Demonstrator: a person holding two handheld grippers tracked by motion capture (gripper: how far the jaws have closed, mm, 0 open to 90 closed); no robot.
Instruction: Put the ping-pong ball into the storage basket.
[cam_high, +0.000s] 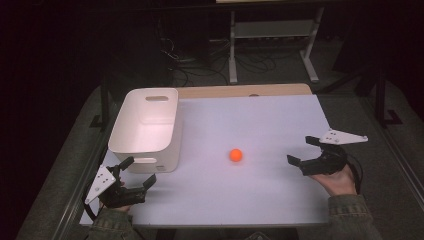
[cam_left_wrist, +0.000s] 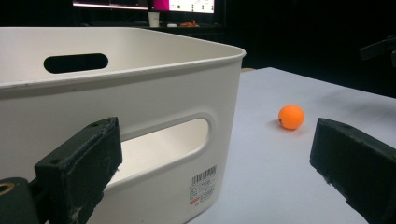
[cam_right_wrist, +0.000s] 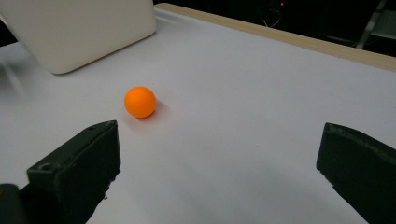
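Note:
An orange ball (cam_high: 236, 155) rests on the white table top (cam_high: 250, 125), near its middle. A white plastic bin (cam_high: 146, 127) with handle slots stands at the left. My left gripper (cam_high: 137, 172) is open by the bin's near corner, nothing between its jaws. In the left gripper view the bin (cam_left_wrist: 116, 107) is close ahead and the ball (cam_left_wrist: 291, 116) lies farther right. My right gripper (cam_high: 302, 150) is open at the right, aimed toward the ball, a short way from it. The right gripper view has the ball (cam_right_wrist: 139, 101) ahead left of the jaws and the bin's corner (cam_right_wrist: 84, 28) beyond.
A wooden strip (cam_high: 245, 91) runs along the table's far edge. Beyond it stand a white metal frame (cam_high: 272, 35) and cables on the dark floor. Bare table surface lies between the ball and both grippers.

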